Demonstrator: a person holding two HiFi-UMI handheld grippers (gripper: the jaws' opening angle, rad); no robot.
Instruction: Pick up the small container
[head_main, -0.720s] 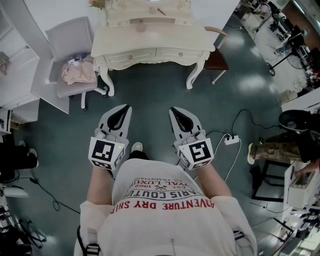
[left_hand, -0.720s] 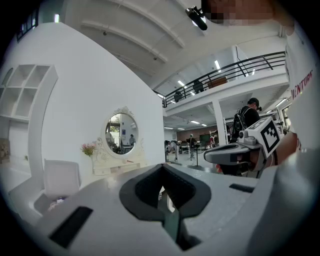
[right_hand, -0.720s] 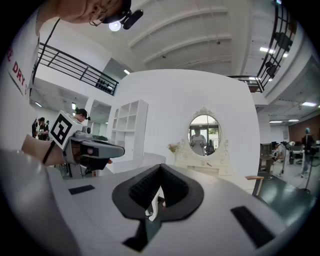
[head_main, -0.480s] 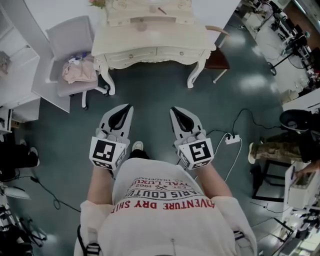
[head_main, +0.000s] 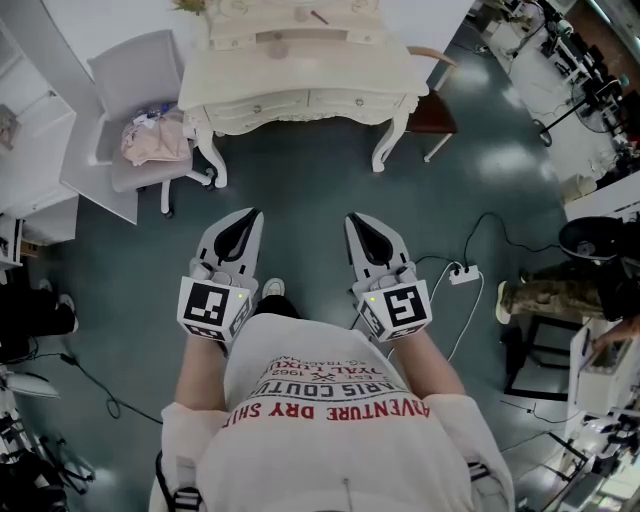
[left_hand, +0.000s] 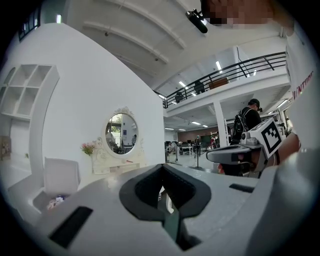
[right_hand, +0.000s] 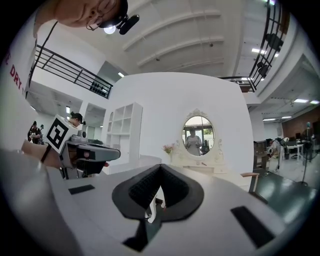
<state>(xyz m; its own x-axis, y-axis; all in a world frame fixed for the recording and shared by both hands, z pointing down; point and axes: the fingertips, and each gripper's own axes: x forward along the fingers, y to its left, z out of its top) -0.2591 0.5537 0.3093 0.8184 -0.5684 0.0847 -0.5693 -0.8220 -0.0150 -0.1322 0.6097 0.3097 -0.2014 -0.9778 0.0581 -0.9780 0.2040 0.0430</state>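
A cream dressing table (head_main: 300, 85) stands ahead of me across the teal floor. A small round object (head_main: 279, 48) sits on its top; it is too small to tell if it is the container. My left gripper (head_main: 246, 216) and right gripper (head_main: 358, 221) are held side by side at waist height, pointing at the table and well short of it. Both are shut with nothing between the jaws. The left gripper (left_hand: 162, 168) in its own view faces the table and its oval mirror (left_hand: 121, 132). In the right gripper view, the right gripper (right_hand: 160, 167) faces the same mirror (right_hand: 198, 133).
A grey chair (head_main: 150, 100) with a pink cloth (head_main: 155, 142) stands left of the table, beside white shelving (head_main: 40, 170). A wooden chair (head_main: 435, 108) is at the table's right. A power strip (head_main: 463, 277) and cable lie on the floor; desks and a person (head_main: 555, 295) are at the right.
The dressing table has slid slightly up and left in the head view. The right gripper sits a little further right. Both grippers stay shut and empty.
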